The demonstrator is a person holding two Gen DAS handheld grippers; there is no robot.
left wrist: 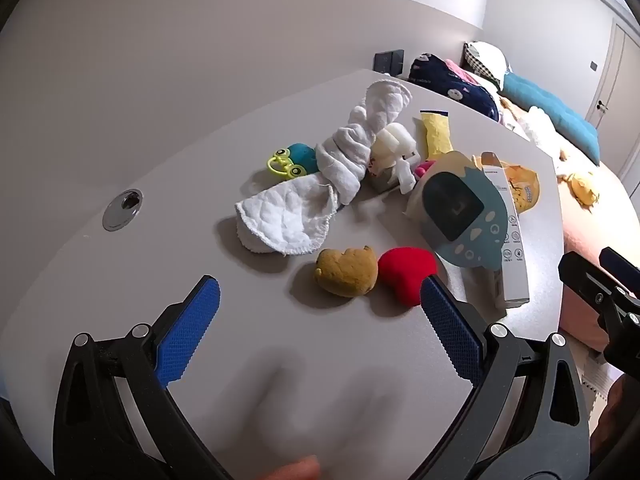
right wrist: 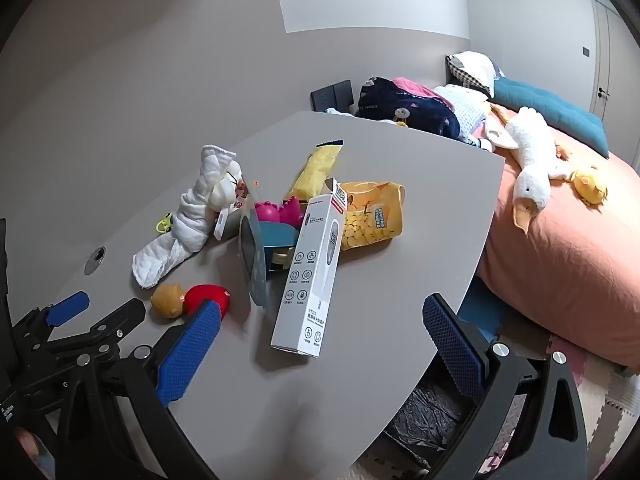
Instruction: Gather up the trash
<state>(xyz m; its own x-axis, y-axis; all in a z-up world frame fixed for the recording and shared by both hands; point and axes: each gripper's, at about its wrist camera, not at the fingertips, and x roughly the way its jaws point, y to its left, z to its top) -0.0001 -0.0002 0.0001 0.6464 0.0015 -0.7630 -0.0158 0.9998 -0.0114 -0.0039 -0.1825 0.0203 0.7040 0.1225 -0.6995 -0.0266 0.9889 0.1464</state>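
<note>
box (right wrist: pixel 310 276) on table (right wrist: pixel 360 380), bed (right wrist: pixel 568 264) right

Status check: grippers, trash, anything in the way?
Left gripper and right gripper open, empty. White carton and yellow wrappers untouched on table. Toys, cloth crowd them.

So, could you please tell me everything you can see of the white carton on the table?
The white carton is a long, slim cardboard box printed with a thermometer picture, icon rows and a red band by its open top flap. It lies near the table edge, its top propped against the teal toy. Neither gripper touches it.
</note>
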